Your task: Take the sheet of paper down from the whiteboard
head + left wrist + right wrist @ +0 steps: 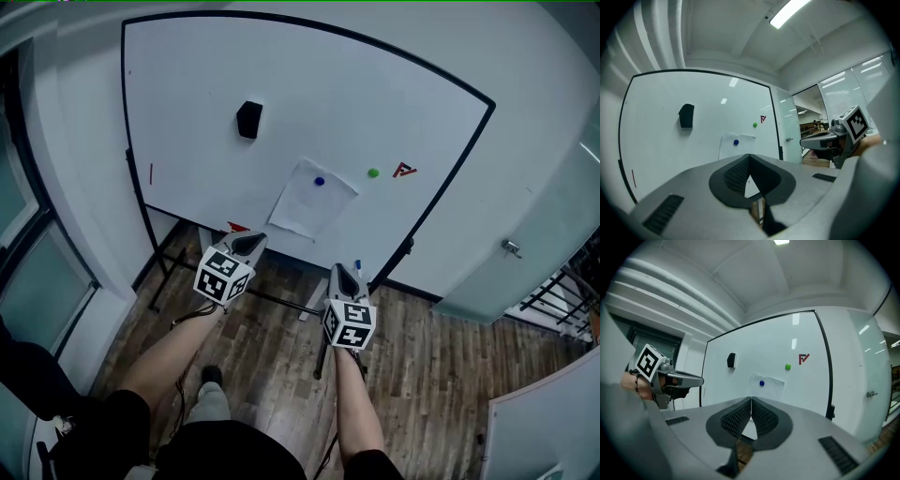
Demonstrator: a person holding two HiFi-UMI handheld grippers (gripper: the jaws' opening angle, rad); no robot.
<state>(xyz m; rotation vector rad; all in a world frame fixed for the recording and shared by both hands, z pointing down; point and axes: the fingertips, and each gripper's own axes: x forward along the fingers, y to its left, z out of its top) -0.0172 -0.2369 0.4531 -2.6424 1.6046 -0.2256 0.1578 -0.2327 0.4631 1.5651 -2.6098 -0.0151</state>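
Note:
A white sheet of paper [312,199] hangs on the whiteboard [206,66], pinned near its top by a blue magnet [320,182]. The same paper [729,143] shows ahead in the left gripper view and the paper [769,385] in the right gripper view. My left gripper [251,242] is below the board's lower edge, left of the sheet, its jaws shut with nothing between them. My right gripper [344,274] is lower and to the right, short of the board, also shut and empty. Neither touches the paper.
A black eraser [248,119], a green magnet [373,172] and a red logo magnet [404,170] sit on the board. The board's stand legs [281,302] cross the wooden floor under the grippers. A glass door with a handle [511,247] stands to the right.

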